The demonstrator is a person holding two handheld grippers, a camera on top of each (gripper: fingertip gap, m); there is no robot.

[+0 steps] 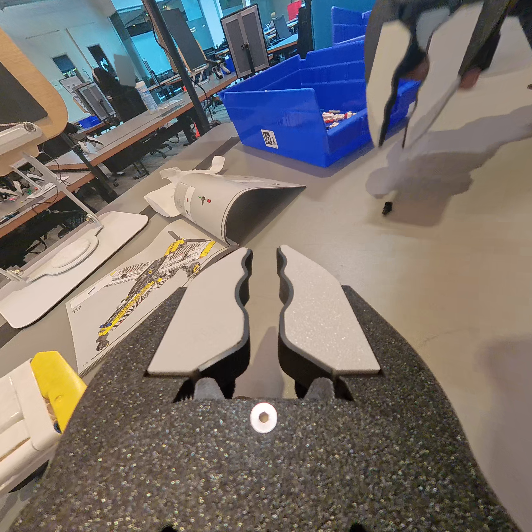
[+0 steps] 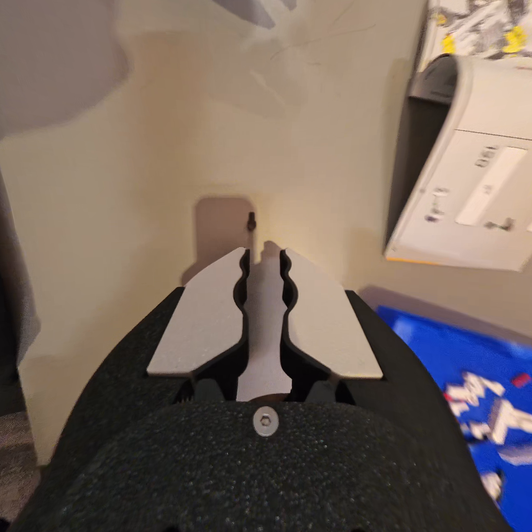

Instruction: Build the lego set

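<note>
i'm holding the left gripper (image 1: 263, 253) parted and empty beside the open booklet (image 1: 149, 290). the right gripper (image 2: 264, 253) is hanging released over a small black peg (image 2: 251, 221) lying mid-table (image 1: 374, 288), blue bin (image 1: 288, 121) at the far edge.

Printed booklet page (image 1: 121, 290), labelled bin (image 1: 288, 115)

The right claw (image 2: 264, 252) hangs over the pale worktop (image 2: 172, 144) with its fingers parted and only bare surface between them. Just ahead of its left fingertip lies a small black pin (image 2: 251, 222), clear of both fingers. Ahead and to the right, an open instruction booklet (image 2: 472, 161) curls upward. Close on the right sits a blue bin (image 2: 431, 331) of blurred white and red pieces.
</note>
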